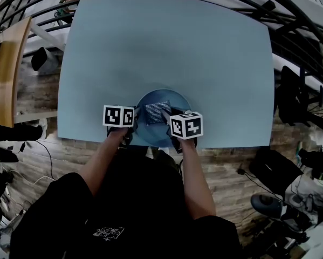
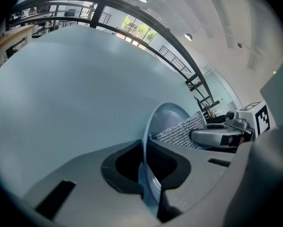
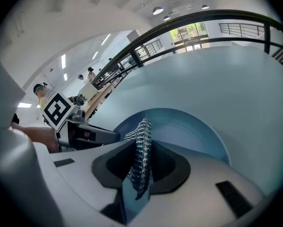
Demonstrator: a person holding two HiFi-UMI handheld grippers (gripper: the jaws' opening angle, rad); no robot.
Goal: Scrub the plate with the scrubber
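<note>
In the head view we saw the round blue plate (image 1: 177, 102) lying near the front edge of the pale blue desk (image 1: 166, 47), just ahead of the person's forearms. The left gripper (image 1: 134, 125) sat at the plate's left rim. The right gripper (image 1: 165, 115) reached in from the right and held the grey metallic mesh scrubber (image 1: 155, 112) over the plate's middle. Around the desk there was only wooden floor (image 1: 53, 155), a wooden side table (image 1: 5, 69) and black chairs (image 1: 293, 96), all well apart from the work.

In the left gripper view the fingers were closed on the plate's thin rim, which ran straight between the pads. The scrubber lay on the plate's inner face just beyond them, with the right gripper behind it. A dark curved railing (image 2: 132, 22) crossed the background.

In the right gripper view the fingers were clamped on the scrubber, whose mesh stood upright between the pads. Its free edge reached towards the plate below.

We judged the main risks to be these:
- The rim grip was narrow, so a hard stroke could twist the plate out of the left fingers or push it off the near desk edge.
- The soft mesh could fold or slip out of the right fingers.
- The left gripper stood just beside the scrubbing path, so a wide stroke to the left could knock the two grippers together.
</note>
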